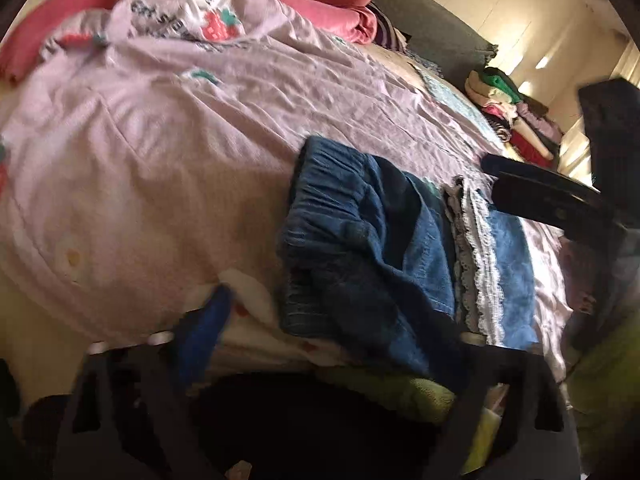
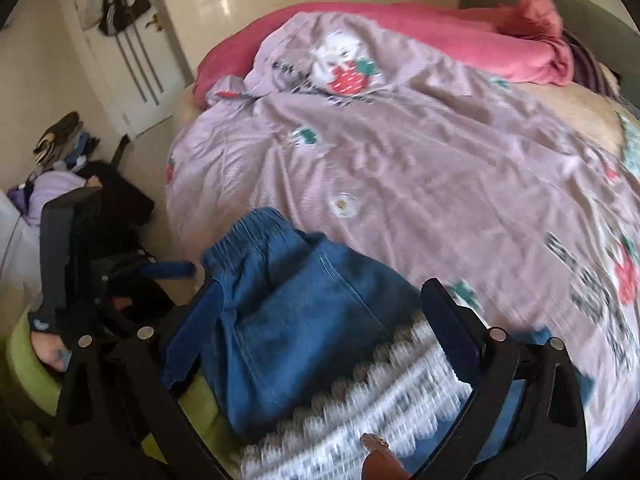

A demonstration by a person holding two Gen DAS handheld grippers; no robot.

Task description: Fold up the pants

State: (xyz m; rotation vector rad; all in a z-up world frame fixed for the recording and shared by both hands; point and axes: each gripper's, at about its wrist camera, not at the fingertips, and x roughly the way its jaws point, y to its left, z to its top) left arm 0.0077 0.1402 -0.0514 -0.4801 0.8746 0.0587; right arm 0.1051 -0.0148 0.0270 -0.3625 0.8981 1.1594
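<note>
Blue denim pants (image 1: 360, 248) with white lace trim (image 1: 480, 264) lie bunched at the near edge of the bed, elastic waistband toward the bed's middle. My left gripper (image 1: 340, 320) is open, its fingers wide apart on either side of the pants. My right gripper (image 2: 320, 304) is open too, its blue-padded fingers (image 2: 192, 332) straddling the pants (image 2: 292, 320) and lace (image 2: 360, 400). The right gripper also shows in the left wrist view (image 1: 552, 196) beyond the lace. The left gripper shows in the right wrist view (image 2: 168, 270) beside the waistband.
A lilac strawberry-print sheet (image 2: 420, 168) covers the bed, with a pink blanket (image 2: 460, 36) at its far end. Stacked clothes (image 1: 516, 116) lie by the far edge. A green cushion (image 2: 28, 364) and a dark chair with clothes (image 2: 108, 196) stand beside the bed.
</note>
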